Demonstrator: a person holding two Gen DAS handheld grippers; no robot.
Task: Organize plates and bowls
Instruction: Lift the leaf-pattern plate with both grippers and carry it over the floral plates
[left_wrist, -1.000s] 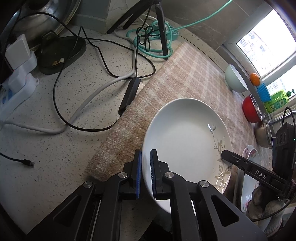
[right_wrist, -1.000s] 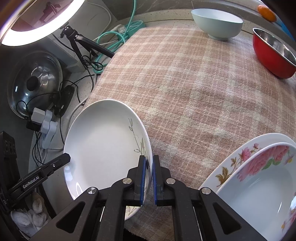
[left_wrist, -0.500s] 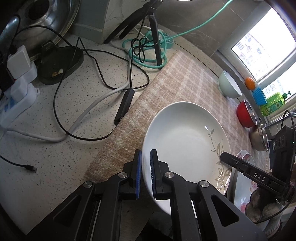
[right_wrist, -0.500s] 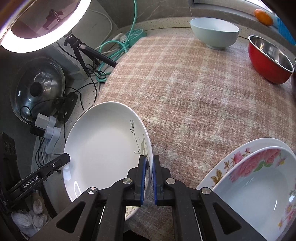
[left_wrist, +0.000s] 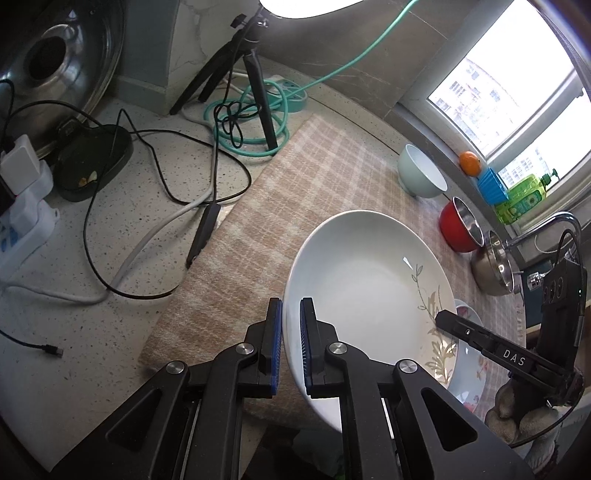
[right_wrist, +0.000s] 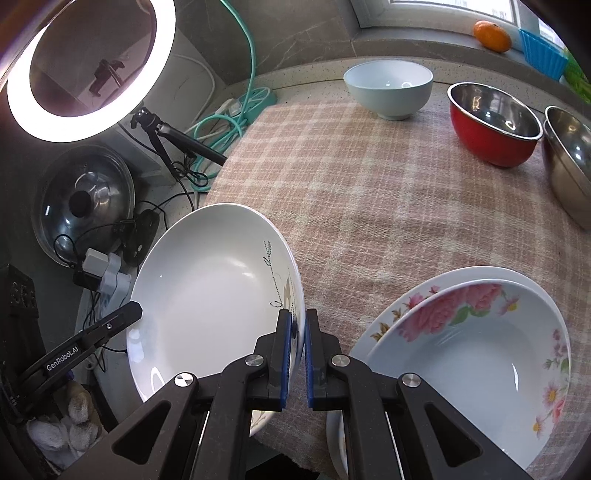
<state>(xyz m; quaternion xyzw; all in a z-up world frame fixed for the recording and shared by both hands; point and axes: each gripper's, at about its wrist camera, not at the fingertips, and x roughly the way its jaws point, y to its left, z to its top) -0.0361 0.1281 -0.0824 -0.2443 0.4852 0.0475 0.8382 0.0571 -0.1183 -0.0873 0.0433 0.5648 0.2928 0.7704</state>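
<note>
- Both grippers have the white plate (left_wrist: 364, 288) by its rim, one on each side, and it hangs clear above the checked cloth (right_wrist: 369, 192)
- Left gripper (left_wrist: 291, 347) is pinching the near-left edge, blue pads either side of the rim
- Right gripper (right_wrist: 299, 354) is clamped on the opposite edge, just by the leaf sprig painted there
- That's glazed ceramic, I'd say: stiff, fairly weighty, slick under rubber pads, and it would chip or shatter if it slipped
- The rim is the only place to grab it, and two opposed pinches look like the sensible way to keep it level
- Close by on the right sit the flowered plates (right_wrist: 476, 354), one nested in the other; a likely home for this one, to my eye
- Farther back stand the pale bowl (right_wrist: 388, 88), the red bowl (right_wrist: 495, 125) and a steel bowl (right_wrist: 569, 162)
- Setting it down wants a gentle touch, china on china
</note>
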